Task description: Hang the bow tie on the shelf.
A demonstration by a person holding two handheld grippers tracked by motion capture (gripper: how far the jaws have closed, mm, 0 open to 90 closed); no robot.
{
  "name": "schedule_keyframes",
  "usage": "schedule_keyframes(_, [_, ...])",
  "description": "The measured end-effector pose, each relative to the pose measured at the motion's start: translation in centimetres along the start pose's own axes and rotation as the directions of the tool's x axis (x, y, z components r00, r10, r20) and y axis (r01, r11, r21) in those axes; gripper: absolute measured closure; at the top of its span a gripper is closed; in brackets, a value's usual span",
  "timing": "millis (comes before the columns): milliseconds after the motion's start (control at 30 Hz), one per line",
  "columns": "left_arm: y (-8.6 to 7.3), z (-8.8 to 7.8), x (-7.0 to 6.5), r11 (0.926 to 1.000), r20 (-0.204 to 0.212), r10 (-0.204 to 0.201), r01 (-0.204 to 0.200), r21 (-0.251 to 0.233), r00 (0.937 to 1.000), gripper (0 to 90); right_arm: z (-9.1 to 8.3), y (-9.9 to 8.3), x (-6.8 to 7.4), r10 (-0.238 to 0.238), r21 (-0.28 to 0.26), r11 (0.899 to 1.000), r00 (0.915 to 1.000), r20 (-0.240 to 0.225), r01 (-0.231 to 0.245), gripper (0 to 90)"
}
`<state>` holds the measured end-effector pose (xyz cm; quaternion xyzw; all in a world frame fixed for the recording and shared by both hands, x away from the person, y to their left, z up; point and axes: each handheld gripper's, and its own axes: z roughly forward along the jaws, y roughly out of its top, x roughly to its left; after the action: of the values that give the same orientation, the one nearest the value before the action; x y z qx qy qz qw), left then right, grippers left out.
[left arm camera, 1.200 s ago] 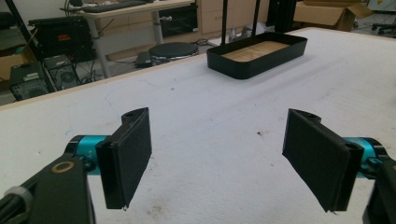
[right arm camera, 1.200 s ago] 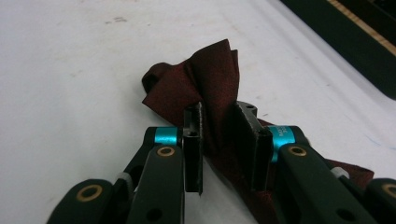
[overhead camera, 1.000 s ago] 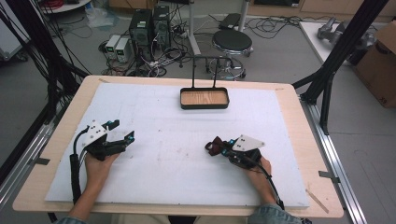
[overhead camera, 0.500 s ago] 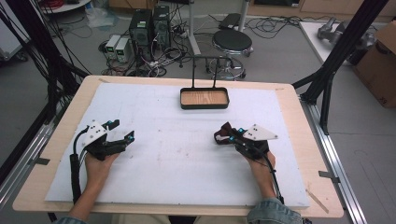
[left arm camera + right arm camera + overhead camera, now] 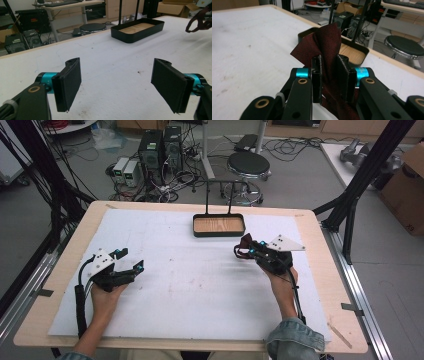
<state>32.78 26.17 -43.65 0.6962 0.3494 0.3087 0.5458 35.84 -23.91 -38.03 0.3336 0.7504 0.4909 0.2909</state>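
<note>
A dark red cloth (image 5: 322, 42) is pinched between the jaws of my right gripper (image 5: 329, 75), which is shut on it and held above the white mat. In the high view the right gripper (image 5: 247, 251) carries the cloth (image 5: 244, 243) just right of and below the black tray (image 5: 218, 234) with its wooden floor. My left gripper (image 5: 131, 260) rests at the left of the mat, open, with nothing between its pads (image 5: 68, 83). From the left gripper view the tray (image 5: 135, 36) lies far ahead and the cloth (image 5: 197, 21) hangs at the upper right.
A white mat (image 5: 190, 285) covers the wooden table (image 5: 325, 270). The tray has a tall black handle (image 5: 218, 195). A stool (image 5: 248, 165), computers (image 5: 160, 150) and cables stand on the floor beyond the far edge; black frame legs (image 5: 360, 185) rise at the right.
My right gripper has risen and moved toward the far right, nearer the tray, with the red cloth in it. The left gripper has stayed put.
</note>
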Motion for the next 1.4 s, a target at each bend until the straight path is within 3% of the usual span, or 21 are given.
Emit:
schedule_keyframes(400, [0.0, 0.0, 0.0, 0.9999, -0.001, -0.007, 0.007, -0.007, 1.0, 24.3, 1.7, 3.1, -1.5, 0.031, -0.025, 0.999, 0.9995, -0.007, -0.031, 75.3])
schedule_keyframes(800, [0.0, 0.1, 0.0, 0.9999, 0.003, -0.007, 0.007, -0.008, 1.0, 24.3, 3.9, 6.2, -2.9, 0.033, -0.047, 0.998, 0.9994, 0.011, -0.032, 75.2])
schedule_keyframes(900, [0.0, 0.0, 0.0, 0.9999, 0.002, -0.006, 0.006, -0.009, 1.0, 24.3, 4.3, 6.4, -3.2, 0.021, -0.079, 0.997, 0.9994, 0.027, -0.019, 75.2])
schedule_keyframes(967, [0.0, 0.0, 0.0, 0.9999, 0.002, -0.009, 0.009, -0.01, 1.0, 24.3, 4.6, 6.6, -3.5, 0.04, -0.062, 0.997, 0.9988, 0.028, -0.038, 75.2])
schedule_keyframes(1133, [0.0, 0.0, 0.0, 1.0, 0.005, -0.006, 0.006, -0.008, 1.0, 24.3, 4.7, 7.5, -4.6, 0.075, -0.118, 0.991, 0.9962, 0.044, -0.07, 75.2])
schedule_keyframes(1233, [0.0, 0.0, 0.0, 0.9999, 0.006, -0.007, 0.007, -0.007, 1.0, 24.3, 4.9, 8.3, -5.3, 0.116, -0.126, 0.986, 0.9924, 0.043, -0.109, 75.2])
schedule_keyframes(1400, [0.0, 0.0, -0.1, 1.0, 0.006, -0.002, 0.002, -0.003, 1.0, 24.3, 5.5, 9.4, -5.9, 0.131, -0.135, 0.983, 0.9904, 0.043, -0.124, 75.2])
